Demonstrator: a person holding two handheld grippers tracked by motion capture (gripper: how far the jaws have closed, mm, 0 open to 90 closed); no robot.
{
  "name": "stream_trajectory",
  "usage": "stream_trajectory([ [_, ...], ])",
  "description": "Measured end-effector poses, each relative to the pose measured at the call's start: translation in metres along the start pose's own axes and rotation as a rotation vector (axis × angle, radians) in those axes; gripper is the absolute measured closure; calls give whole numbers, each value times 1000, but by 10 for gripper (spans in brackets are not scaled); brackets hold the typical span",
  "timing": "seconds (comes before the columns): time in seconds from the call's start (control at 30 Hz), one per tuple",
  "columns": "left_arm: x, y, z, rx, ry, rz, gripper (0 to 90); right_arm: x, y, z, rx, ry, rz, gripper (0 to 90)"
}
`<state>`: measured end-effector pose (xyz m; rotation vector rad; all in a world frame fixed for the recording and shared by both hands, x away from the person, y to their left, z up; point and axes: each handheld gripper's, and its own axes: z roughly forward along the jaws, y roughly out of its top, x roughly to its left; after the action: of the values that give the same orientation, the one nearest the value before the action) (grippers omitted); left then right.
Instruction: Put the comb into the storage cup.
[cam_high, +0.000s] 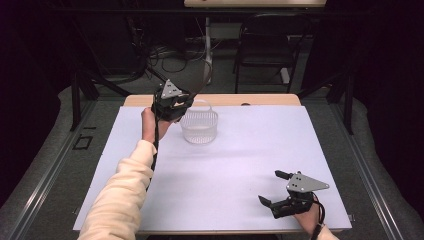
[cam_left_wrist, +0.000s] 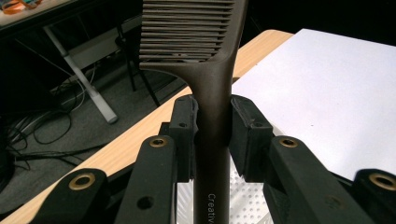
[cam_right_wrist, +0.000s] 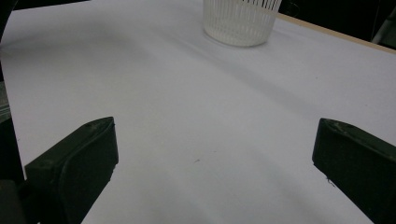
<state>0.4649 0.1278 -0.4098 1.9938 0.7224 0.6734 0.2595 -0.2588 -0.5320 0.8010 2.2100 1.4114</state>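
From the high view we see our left tongs (cam_high: 175, 102) raised at the far left of the white tabletop (cam_high: 235, 165), just beside and slightly over the near-left rim of the white basket (cam_high: 199, 126). A dark, thin shape rises from them past the basket handle; we take it for the comb (cam_high: 206, 70), though against the dark background its outline is hard to follow. Our right tongs (cam_high: 275, 189) rest low near the right front corner, jaws spread and nothing between them, well apart from the basket.

In the left gripper view the matter is plain: our left tongs (cam_left_wrist: 211, 128) are clamped on the handle of the dark comb (cam_left_wrist: 212, 88), one pad on each side, the teeth pointing away from us and cut off at the top edge. Below the handle a perforated white patch shows, which we judge to be the basket floor (cam_left_wrist: 245, 198). So we reckon we are carrying the comb at the basket, and the next move calls for either lowering it inside and parting the jaws, or lifting it clear; the frames do not settle which.

In the right gripper view our right tongs (cam_right_wrist: 212, 154) stand wide apart over bare tabletop (cam_right_wrist: 187, 116), and the basket (cam_right_wrist: 240, 21) sits far ahead, its upper part cut off.
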Motion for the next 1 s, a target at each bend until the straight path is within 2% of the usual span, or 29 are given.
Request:
stream_trajectory([
  [1.0,0,10,9,-7,0,26,721,0,0,0,0,1,-2,0],
])
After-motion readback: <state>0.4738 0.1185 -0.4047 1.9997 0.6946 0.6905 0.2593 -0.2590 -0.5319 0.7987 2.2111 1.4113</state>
